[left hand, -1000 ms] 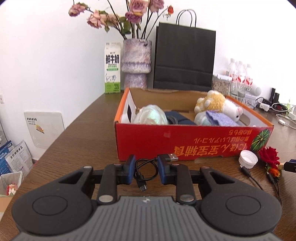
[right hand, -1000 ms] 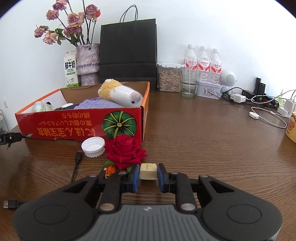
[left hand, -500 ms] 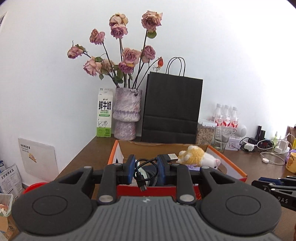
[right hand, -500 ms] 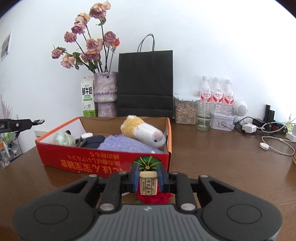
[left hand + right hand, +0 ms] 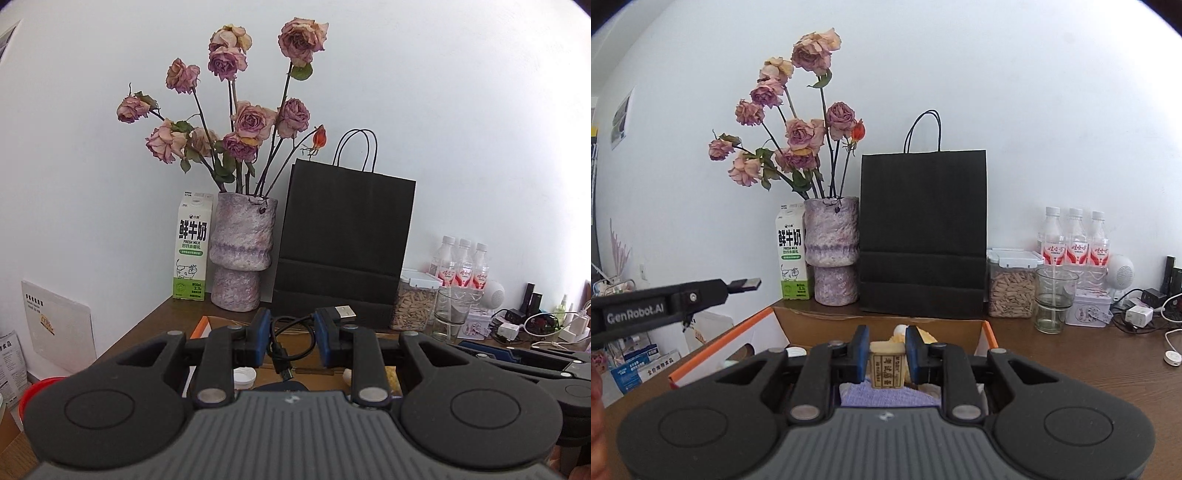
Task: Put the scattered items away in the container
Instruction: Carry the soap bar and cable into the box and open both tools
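Note:
My left gripper (image 5: 291,338) is shut on a coiled black USB cable (image 5: 286,345). Its silver plug (image 5: 341,313) pokes out past the right pad. It hangs over the near left part of the open red and orange cardboard box (image 5: 201,326). My right gripper (image 5: 886,349) is shut on a small cream block with a printed label (image 5: 886,365), above the box (image 5: 716,349). A purple cloth (image 5: 886,397) and a plush toy (image 5: 916,334) lie in the box below it. The left gripper (image 5: 676,301) shows at the left of the right wrist view.
Behind the box stand a milk carton (image 5: 192,251), a vase of dried roses (image 5: 242,254) and a black paper bag (image 5: 343,243). To the right are a jar of grain (image 5: 1012,284), a glass (image 5: 1052,299), water bottles (image 5: 1075,240) and chargers with cables (image 5: 1141,314).
Both grippers have risen from the table and moved forward over the box, each keeping its hold. The views now look higher up the wall.

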Motion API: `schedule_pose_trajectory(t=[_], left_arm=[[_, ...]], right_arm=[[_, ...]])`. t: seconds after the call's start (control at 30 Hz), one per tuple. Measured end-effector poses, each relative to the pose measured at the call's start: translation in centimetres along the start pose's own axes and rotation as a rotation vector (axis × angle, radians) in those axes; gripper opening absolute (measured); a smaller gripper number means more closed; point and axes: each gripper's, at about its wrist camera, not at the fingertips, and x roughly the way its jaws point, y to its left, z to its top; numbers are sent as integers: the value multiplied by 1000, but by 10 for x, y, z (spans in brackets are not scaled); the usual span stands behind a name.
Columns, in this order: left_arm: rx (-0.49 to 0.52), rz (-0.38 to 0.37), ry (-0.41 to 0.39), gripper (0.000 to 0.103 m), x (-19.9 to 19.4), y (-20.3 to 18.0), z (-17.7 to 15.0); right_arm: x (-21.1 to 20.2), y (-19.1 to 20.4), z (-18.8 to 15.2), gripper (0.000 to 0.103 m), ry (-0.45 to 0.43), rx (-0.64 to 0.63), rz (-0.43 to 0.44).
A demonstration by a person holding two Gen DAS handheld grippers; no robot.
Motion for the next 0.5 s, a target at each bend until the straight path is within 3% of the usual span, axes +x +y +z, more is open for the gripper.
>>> schedule_pose_trajectory(t=[0.2, 0.5], left_arm=[[29, 56, 63, 27, 35, 10, -22], [66, 68, 104, 27, 39, 7, -37]], right_arm=[[41, -8, -20, 20, 58, 24, 8], [43, -14, -34, 20, 81, 48, -7]])
